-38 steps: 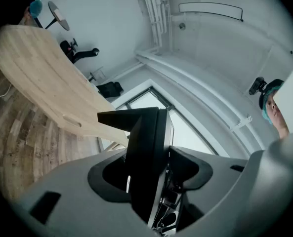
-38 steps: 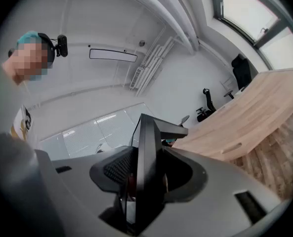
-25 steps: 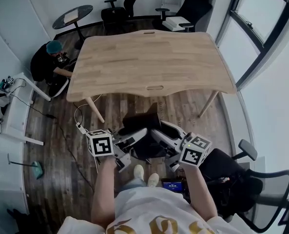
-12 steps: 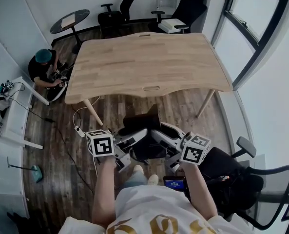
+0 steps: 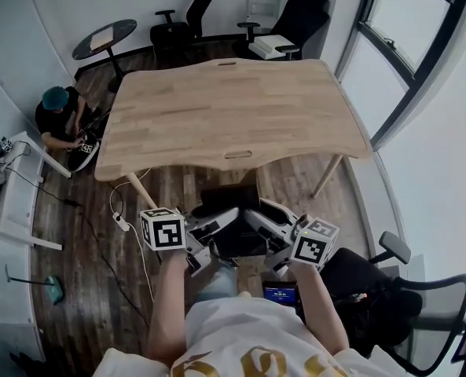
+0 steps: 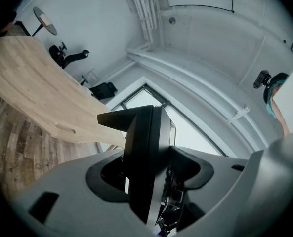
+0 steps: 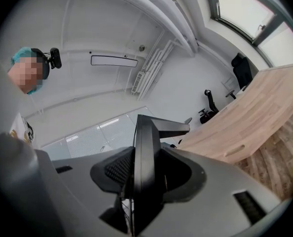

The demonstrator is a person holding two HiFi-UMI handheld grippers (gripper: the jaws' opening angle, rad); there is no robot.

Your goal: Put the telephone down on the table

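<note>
The black telephone [image 5: 231, 208] hangs in the air between my two grippers, below the front edge of the light wooden table [image 5: 225, 112]. My left gripper [image 5: 215, 230] is shut on its left side and my right gripper [image 5: 261, 228] on its right side. In the left gripper view the telephone [image 6: 147, 152] stands edge-on between the grey pads, with the table [image 6: 32, 85] at the left. The right gripper view shows the telephone [image 7: 146, 167] clamped the same way, and the table [image 7: 257, 120] at the right.
A person in a teal cap [image 5: 56, 116] crouches on the floor left of the table. A white desk [image 5: 12, 203] stands at the far left, office chairs [image 5: 181, 22] and a round side table [image 5: 103, 38] at the back. A black chair [image 5: 390, 297] is at my right. A cable and power strip [image 5: 122, 222] lie on the floor.
Both grippers, still holding the telephone, have come forward towards the table, whose front edge now lies closer to them. The grip has not changed.
</note>
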